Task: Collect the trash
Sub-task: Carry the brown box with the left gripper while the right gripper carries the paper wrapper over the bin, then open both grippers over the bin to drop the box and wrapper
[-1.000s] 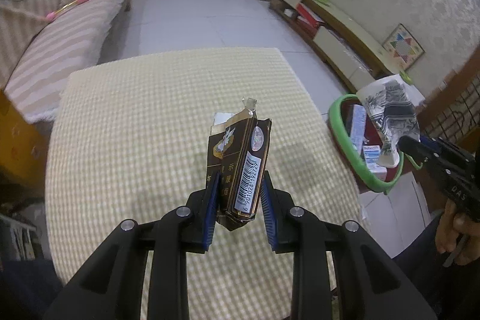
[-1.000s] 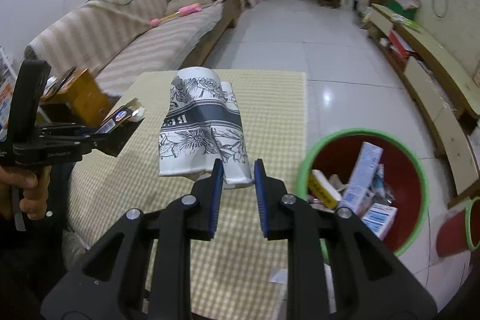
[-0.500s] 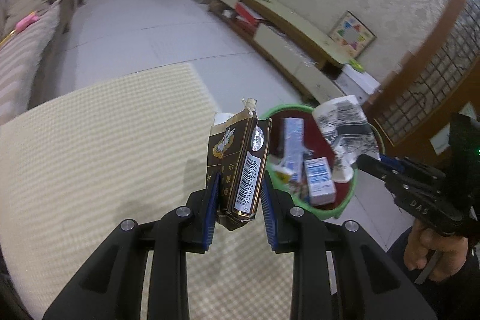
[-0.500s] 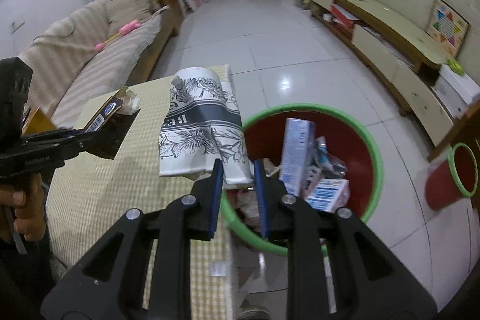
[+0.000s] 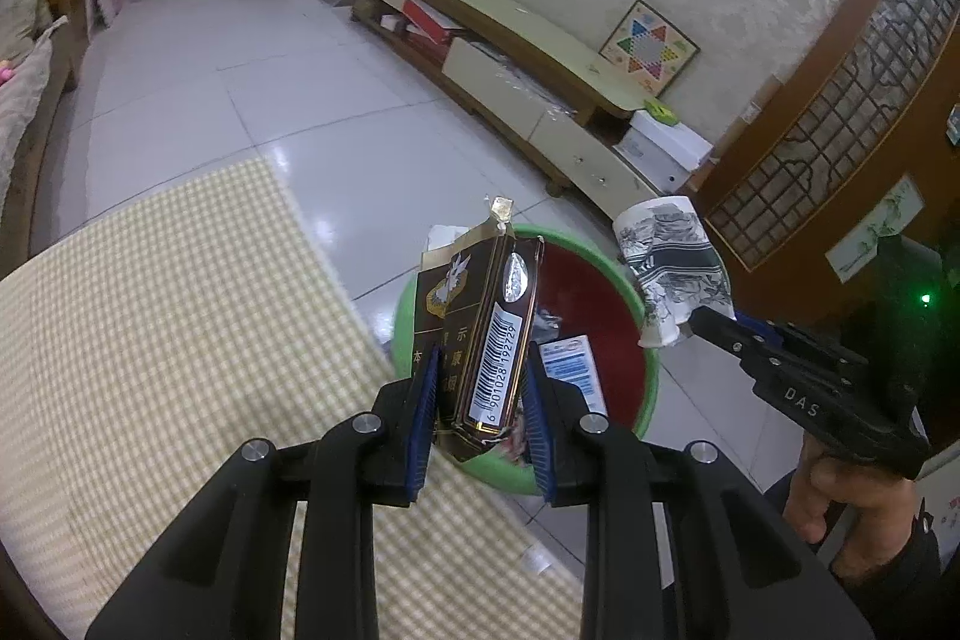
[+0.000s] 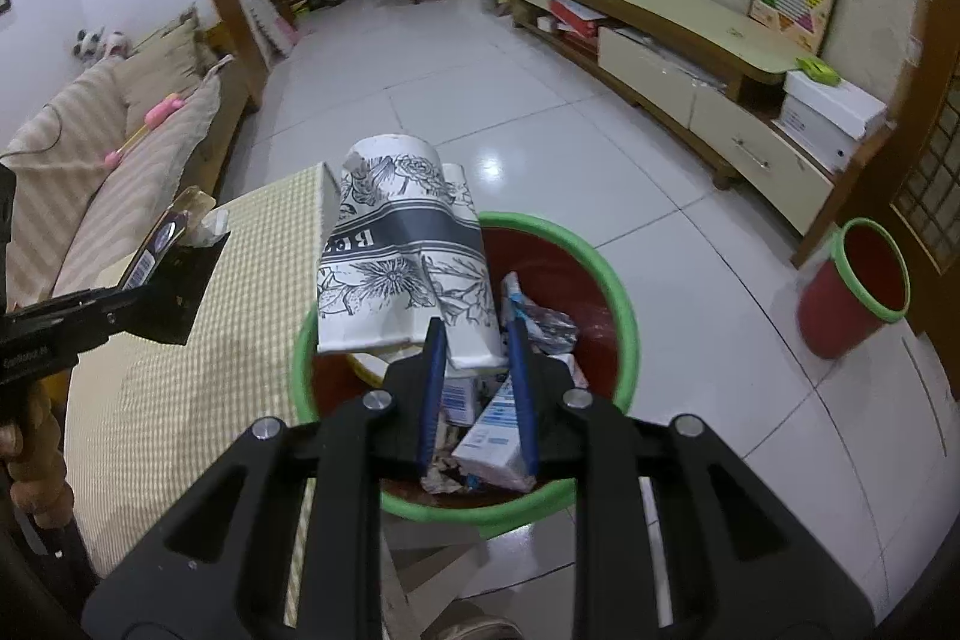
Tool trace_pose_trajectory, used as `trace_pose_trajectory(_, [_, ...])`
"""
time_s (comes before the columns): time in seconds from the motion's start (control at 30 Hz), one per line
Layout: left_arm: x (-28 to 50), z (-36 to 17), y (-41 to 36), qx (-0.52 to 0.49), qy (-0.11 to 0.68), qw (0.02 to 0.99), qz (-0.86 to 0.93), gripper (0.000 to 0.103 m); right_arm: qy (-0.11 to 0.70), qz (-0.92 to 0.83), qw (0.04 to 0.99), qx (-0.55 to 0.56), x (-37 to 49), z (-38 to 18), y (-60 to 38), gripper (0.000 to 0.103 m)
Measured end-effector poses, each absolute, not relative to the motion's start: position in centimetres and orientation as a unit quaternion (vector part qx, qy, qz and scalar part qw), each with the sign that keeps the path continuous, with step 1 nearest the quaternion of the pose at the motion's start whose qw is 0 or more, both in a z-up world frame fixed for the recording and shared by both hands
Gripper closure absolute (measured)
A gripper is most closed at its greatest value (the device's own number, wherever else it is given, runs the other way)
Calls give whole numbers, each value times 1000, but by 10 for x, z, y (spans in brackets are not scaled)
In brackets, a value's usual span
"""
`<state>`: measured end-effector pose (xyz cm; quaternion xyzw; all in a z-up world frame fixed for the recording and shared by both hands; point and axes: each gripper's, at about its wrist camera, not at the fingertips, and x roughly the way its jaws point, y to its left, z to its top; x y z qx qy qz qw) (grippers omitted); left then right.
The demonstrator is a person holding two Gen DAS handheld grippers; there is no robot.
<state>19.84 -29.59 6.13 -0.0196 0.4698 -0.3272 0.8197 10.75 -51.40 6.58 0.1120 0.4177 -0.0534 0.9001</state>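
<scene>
We hold the left gripper (image 5: 480,394) with jaws clenched on a torn cigarette pack (image 5: 480,334) and the right gripper (image 6: 474,370) with jaws pinching a crumpled paper cup (image 6: 402,268), both poised over the green-rimmed bin (image 6: 600,274) at 12 o'clock beyond the tabletop (image 5: 180,328), ready for dropping.

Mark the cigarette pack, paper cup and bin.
cigarette pack (image 5: 489,340), left wrist view, barcode side.
paper cup (image 6: 402,274), right wrist view, printed wall.
bin (image 6: 606,274), right wrist view, green rim.
</scene>
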Motion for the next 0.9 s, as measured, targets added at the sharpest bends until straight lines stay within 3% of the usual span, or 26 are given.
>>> trace_pose_trajectory(0.73, [208,50,-347,-19,494,792,-359,78,447,-92,883,112,122,53,-520,79])
trace_pose_trajectory(0.8, [209,50,-352,-22,495,790,-361,78,444,-100,883,113,122,54,-522,66])
trace_pose_trajectory(0.83, [209,50,-355,-23,495,789,-363,78,442,-103,884,115,122,54,-523,54])
trace_pose_trajectory(0.9, [211,49,-359,-25,498,787,-363,75,438,-107,885,119,121,55,-524,51])
